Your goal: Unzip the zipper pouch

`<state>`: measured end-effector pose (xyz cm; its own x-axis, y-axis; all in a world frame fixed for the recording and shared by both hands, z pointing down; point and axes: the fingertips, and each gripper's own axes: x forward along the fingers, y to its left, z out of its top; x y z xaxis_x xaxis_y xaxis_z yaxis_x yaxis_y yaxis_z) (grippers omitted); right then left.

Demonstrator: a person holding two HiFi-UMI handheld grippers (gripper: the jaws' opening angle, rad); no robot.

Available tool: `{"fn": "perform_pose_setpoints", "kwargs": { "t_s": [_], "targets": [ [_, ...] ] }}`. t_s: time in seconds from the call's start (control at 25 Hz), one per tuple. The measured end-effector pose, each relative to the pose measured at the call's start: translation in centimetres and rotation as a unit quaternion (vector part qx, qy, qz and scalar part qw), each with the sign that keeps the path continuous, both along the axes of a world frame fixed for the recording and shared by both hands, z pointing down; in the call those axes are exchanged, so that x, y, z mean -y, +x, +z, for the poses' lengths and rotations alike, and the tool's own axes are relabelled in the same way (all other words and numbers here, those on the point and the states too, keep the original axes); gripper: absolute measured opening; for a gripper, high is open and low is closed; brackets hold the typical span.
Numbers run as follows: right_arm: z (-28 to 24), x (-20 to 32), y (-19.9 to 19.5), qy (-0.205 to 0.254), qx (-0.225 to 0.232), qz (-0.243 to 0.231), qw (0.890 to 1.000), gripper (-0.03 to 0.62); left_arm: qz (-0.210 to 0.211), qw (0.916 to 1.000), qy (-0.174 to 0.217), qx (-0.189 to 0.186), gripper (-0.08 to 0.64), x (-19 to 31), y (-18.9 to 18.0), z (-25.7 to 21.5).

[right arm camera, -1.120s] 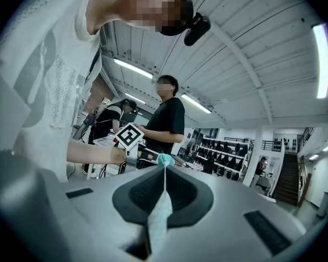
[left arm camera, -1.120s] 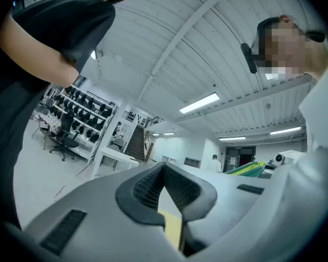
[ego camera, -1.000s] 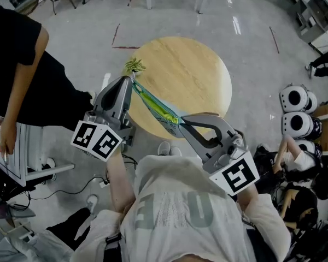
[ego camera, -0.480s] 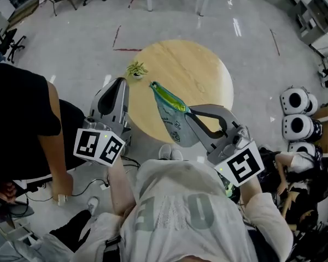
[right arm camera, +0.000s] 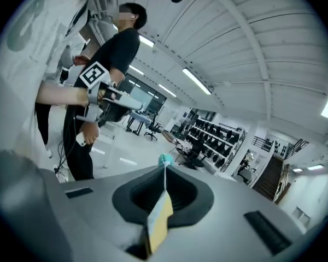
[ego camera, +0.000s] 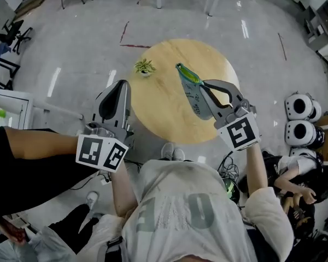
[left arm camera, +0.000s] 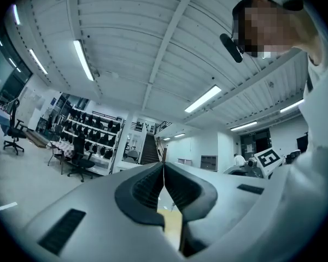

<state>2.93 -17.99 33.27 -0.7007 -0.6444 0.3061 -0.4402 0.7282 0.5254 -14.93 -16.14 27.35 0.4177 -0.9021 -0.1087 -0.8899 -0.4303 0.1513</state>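
Since a second ago the left gripper (ego camera: 122,84) had let go of the zipper pouch (ego camera: 189,89) and stood at the left edge of the round table (ego camera: 164,113), jaws pressed together and empty. The right gripper (ego camera: 203,84), clamped on the pouch's edge, had carried it over the table's right part, where it hung well apart from the small plant (ego camera: 145,67) on the table.

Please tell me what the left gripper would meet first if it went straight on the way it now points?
Nothing close, it seems. The left gripper, shut and empty, aims out across the room, passing left of the small plant. Depth is hard to judge.
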Motion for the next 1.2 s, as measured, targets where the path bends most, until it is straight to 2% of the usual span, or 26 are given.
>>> {"fn": "perform_pose_setpoints", "kwargs": {
  "t_s": [0.16,0.4,0.52,0.64,0.72,0.84,1.04,1.2],
  "targets": [
    [2.7,2.3,0.5,-0.012,-0.026,0.022,0.999,0.033,-0.01,0.9999,0.003,0.0,0.028,-0.3,-0.6,-0.1],
    [7.7,5.0,0.6,0.012,-0.127,0.034,0.991,0.032,-0.023,0.9997,0.005,0.004,0.028,-0.6,-1.0,-0.1],
    [10.9,6.0,0.9,0.027,-0.186,0.038,0.981,0.033,-0.029,0.9995,0.005,0.004,0.026,-0.7,-1.0,-0.2],
    [14.2,6.5,0.9,0.045,-0.254,0.034,0.966,0.033,-0.04,0.9992,0.003,0.007,0.028,-0.9,-1.2,-0.1],
    [16.3,6.4,0.5,0.046,-0.28,0.029,0.959,0.032,-0.045,0.9989,0.002,0.011,0.028,-1.1,-1.3,0.0],
    [18.9,6.0,0.0,0.032,-0.288,0.03,0.957,0.033,-0.042,0.9989,0.0,0.02,0.027,-1.4,-1.1,0.1],
    [22.6,4.7,-1.5,-0.003,-0.278,0.037,0.96,0.032,-0.047,0.9986,-0.005,0.024,0.027,-2.1,-1.0,0.3],
    [25.1,3.2,-3.0,-0.063,-0.252,0.03,0.965,0.034,-0.053,0.9982,-0.009,0.025,0.027,-2.6,-1.0,0.2]
  ]
}}
